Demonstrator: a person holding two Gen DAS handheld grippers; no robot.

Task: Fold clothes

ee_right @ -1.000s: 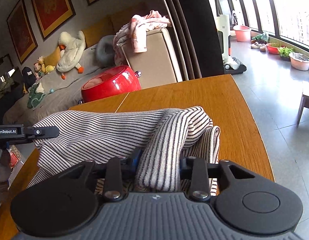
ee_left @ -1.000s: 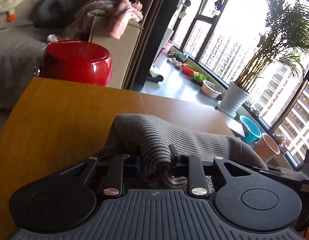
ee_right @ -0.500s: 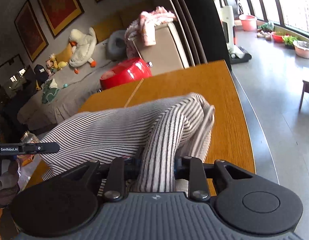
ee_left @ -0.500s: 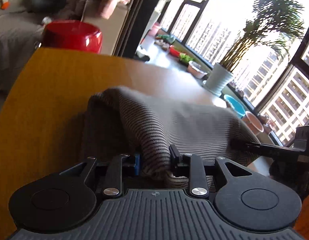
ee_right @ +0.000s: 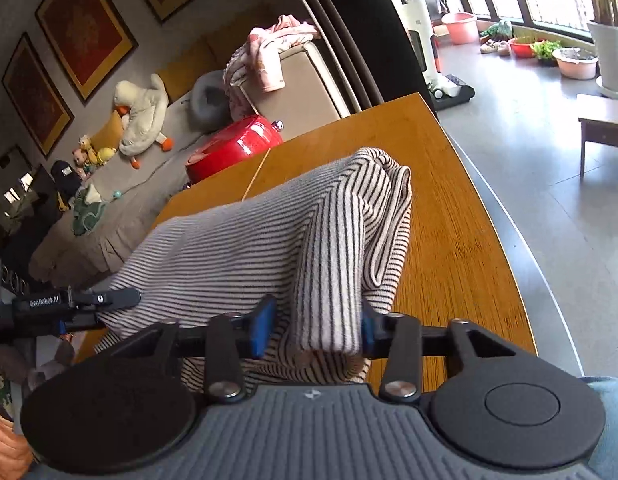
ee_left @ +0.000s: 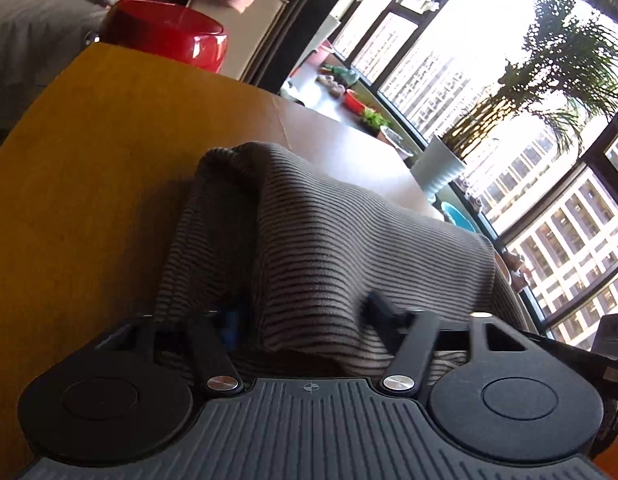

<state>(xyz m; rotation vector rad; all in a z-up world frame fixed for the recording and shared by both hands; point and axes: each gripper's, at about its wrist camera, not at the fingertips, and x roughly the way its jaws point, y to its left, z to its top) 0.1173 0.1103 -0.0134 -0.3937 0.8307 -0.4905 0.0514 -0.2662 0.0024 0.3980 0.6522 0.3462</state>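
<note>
Both grippers sit at six o'clock in their views with the striped garment (ee_right: pixel 269 240) bunched over the wooden table (ee_left: pixel 89 168). Left gripper (ee_left: pixel 301 320) stands spread around the cloth, and the right gripper (ee_right: pixel 317 324) looks spread too, the fold hanging loosely between them, likely so the doubled cloth can settle flat.

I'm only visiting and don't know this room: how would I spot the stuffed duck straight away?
Start at the long grey sofa under the red framed pictures on the wall. The stuffed duck lies against its back cushions, beside a yellow cushion. It is by far the biggest toy there, cream-white with orange beak and feet, while the dolls near it are small.
</note>
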